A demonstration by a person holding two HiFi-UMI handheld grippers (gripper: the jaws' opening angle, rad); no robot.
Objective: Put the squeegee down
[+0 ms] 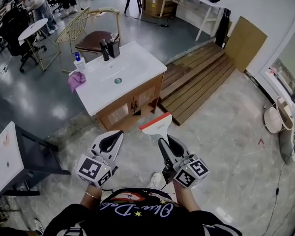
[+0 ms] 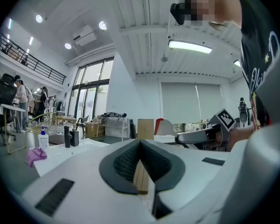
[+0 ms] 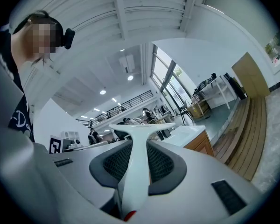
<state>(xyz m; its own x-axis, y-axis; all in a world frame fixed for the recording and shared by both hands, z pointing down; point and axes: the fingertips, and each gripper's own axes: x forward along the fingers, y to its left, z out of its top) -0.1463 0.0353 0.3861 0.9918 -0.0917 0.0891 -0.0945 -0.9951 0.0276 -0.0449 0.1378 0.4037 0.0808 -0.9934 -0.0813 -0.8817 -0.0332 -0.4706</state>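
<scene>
The squeegee is white with a red-edged blade, and it points toward the vanity. My right gripper is shut on its handle. In the right gripper view the white handle runs up between the dark pads to the wide head. My left gripper hangs beside the right one at the same height. Its pads meet at the tips with nothing between them. From the left gripper view the squeegee head shows at the right, ahead of the right gripper.
A white sink vanity on a wooden cabinet stands ahead, with a black faucet, a soap bottle and a pink cloth. Wooden planks lie to the right. A dark table is at the left. Tiled floor is below.
</scene>
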